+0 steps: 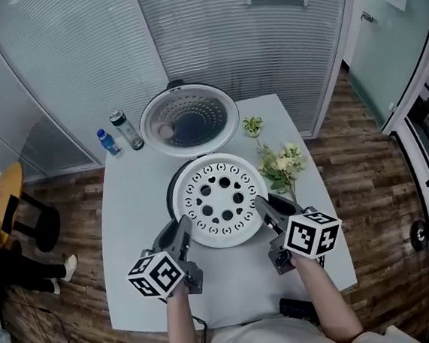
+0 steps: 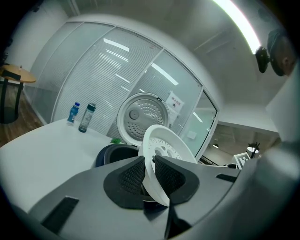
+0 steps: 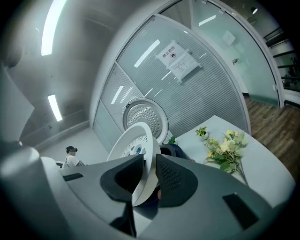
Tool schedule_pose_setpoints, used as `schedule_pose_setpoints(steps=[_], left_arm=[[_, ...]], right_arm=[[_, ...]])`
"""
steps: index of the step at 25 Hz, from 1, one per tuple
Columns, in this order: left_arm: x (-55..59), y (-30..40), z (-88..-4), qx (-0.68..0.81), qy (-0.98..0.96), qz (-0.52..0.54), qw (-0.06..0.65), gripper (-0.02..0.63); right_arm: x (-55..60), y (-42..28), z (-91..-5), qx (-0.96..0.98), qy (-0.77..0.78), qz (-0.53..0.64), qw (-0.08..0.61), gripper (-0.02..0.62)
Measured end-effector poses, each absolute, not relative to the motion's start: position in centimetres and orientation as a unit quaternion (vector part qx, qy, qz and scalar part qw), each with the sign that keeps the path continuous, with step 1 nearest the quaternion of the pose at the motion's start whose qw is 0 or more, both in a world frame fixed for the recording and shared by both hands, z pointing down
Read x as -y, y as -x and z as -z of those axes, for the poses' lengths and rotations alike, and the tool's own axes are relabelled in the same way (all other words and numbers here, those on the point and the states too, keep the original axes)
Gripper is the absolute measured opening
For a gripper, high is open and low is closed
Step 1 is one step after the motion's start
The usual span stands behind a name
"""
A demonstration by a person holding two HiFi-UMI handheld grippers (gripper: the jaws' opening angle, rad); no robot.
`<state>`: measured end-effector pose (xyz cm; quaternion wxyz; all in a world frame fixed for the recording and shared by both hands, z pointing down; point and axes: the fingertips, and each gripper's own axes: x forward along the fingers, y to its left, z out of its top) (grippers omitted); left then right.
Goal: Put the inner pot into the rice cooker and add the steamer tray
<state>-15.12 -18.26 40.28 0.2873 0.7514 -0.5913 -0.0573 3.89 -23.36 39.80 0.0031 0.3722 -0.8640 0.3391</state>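
Both grippers hold the white perforated steamer tray (image 1: 219, 199) by its near rim, over the dark rice cooker body (image 1: 173, 192). My left gripper (image 1: 186, 226) is shut on the rim's left side and my right gripper (image 1: 267, 208) on its right side. In the left gripper view the tray (image 2: 164, 150) stands edge-on between the pads (image 2: 133, 176), with the cooker (image 2: 115, 153) just beyond. In the right gripper view the tray's rim (image 3: 133, 145) is likewise pinched. The cooker's round lid (image 1: 188, 120) stands open at the back. The tray hides the inside of the cooker.
Two bottles (image 1: 108, 142) (image 1: 127, 130) stand at the far left of the white table (image 1: 138, 204). A bunch of flowers (image 1: 280, 164) lies right of the cooker, and a small green sprig (image 1: 253, 125) sits behind it. Glass walls with blinds close the back.
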Motion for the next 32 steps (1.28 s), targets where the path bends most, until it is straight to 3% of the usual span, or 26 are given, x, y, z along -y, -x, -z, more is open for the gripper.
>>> schedule_pose_setpoints(steps=[32], left_arm=[[23.0,18.6,-44.8,0.584,-0.752,0.036,0.304,0.071]], right_arm=[[27.5,-0.4,-43.9,0.850,-0.390,-0.351,0.040,0.091]])
